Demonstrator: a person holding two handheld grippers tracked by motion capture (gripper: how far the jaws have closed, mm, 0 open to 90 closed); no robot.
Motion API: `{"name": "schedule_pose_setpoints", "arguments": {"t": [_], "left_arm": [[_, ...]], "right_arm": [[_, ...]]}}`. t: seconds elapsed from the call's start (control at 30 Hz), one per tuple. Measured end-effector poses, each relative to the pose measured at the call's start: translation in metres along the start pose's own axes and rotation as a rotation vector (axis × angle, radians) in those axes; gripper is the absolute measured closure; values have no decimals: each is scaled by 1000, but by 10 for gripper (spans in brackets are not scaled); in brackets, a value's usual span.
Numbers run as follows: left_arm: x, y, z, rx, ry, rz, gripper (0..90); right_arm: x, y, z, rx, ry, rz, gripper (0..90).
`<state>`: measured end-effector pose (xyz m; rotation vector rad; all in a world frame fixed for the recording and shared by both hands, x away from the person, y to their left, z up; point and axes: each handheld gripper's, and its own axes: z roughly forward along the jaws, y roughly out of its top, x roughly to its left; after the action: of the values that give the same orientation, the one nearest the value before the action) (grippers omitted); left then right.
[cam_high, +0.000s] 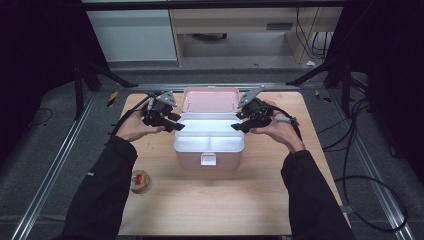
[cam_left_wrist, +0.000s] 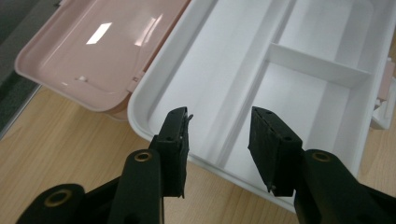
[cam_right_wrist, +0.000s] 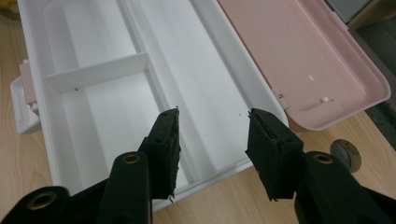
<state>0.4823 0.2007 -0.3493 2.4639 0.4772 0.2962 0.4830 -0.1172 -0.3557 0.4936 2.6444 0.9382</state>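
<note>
No brand, label or legible writing appears on any item. Nearest the person, a roll of tape (cam_high: 140, 181) lies flat on the wooden table (cam_high: 210, 210) beside the left sleeve, well apart from the work. At the table's centre stands a pink storage box (cam_high: 209, 159) with a white latch (cam_high: 208, 159) on its front wall. Seated in the box is a white insert tray (cam_high: 209, 132), divided by a long rib and a short cross rib (cam_left_wrist: 317, 65) into three compartments, all of which are bare. The pink lid (cam_high: 210, 99) is hinged at the far side and lies folded back, its glossy inner face up. The left gripper (cam_high: 175, 125) is positioned at the tray's left end and the right gripper (cam_high: 239, 126) at its right end. In each gripper view the two black jaws stand partly apart above the tray's end rim, with the rim below the gap. Neither pair of pads presses on it, and nothing is held.
</note>
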Motion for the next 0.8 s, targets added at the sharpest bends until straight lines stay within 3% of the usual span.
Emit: {"name": "schedule_pose_setpoints", "arguments": {"t": [0.03, 0.1, 0.23, 0.6, 0.8], "left_arm": [[-1, 0, 3, 1, -19, 14, 589], [-2, 1, 8, 16, -35, 36, 614], [-5, 1, 22, 88, -79, 72, 660], [0, 7, 34, 210, -87, 166, 734], [3, 10, 39, 239, -108, 187, 768]], "right_arm": [[-1, 4, 3, 32, 12, -29, 561], [-1, 6, 5, 44, 29, -41, 587], [-2, 8, 13, 97, 52, -80, 633], [-3, 10, 37, 236, 130, -142, 732], [-2, 7, 42, 283, 166, -157, 817]]}}
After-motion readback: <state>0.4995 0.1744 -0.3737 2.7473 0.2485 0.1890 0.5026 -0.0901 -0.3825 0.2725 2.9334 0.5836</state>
